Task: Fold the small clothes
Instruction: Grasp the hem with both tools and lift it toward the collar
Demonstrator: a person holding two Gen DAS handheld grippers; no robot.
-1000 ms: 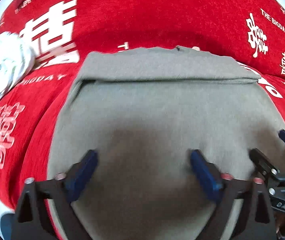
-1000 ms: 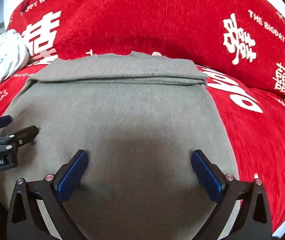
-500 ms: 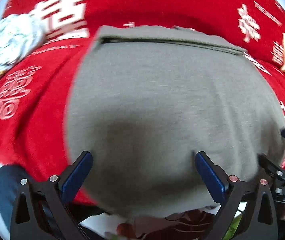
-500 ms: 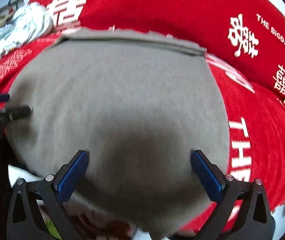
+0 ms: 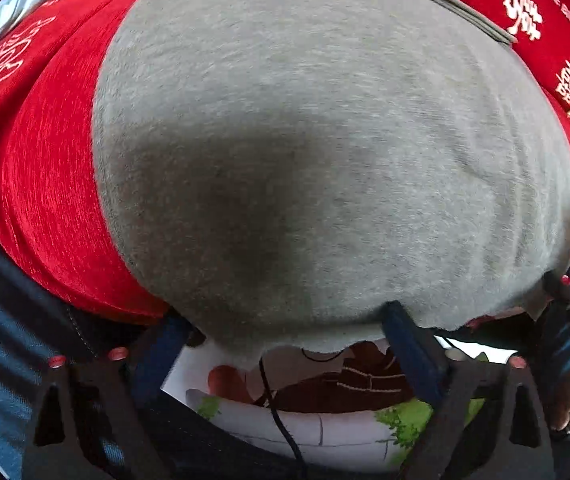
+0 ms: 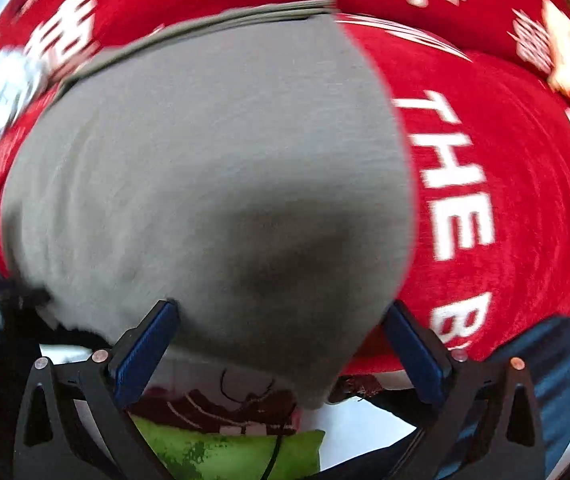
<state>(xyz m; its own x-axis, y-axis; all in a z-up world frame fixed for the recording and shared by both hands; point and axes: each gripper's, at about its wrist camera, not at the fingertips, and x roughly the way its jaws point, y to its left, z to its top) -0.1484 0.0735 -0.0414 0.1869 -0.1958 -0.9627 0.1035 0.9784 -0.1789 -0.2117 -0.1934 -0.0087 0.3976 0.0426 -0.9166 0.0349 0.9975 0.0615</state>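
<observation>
Grey cloth [image 5: 325,152] lay flat on the red cover [image 5: 45,200], its near edge between both sets of jaws. Left gripper [image 5: 289,348] and right gripper [image 6: 281,340] were closing, gripping nothing.

Garment on cloth, hem at near edge.
Garment [image 5: 325,152] flat on cloth [image 5: 45,184], far end folded over, near hem overhanging. Left gripper [image 5: 289,344] and right gripper [image 6: 281,340] side by side at hem. Bundle [image 6: 1,80] far left.
</observation>
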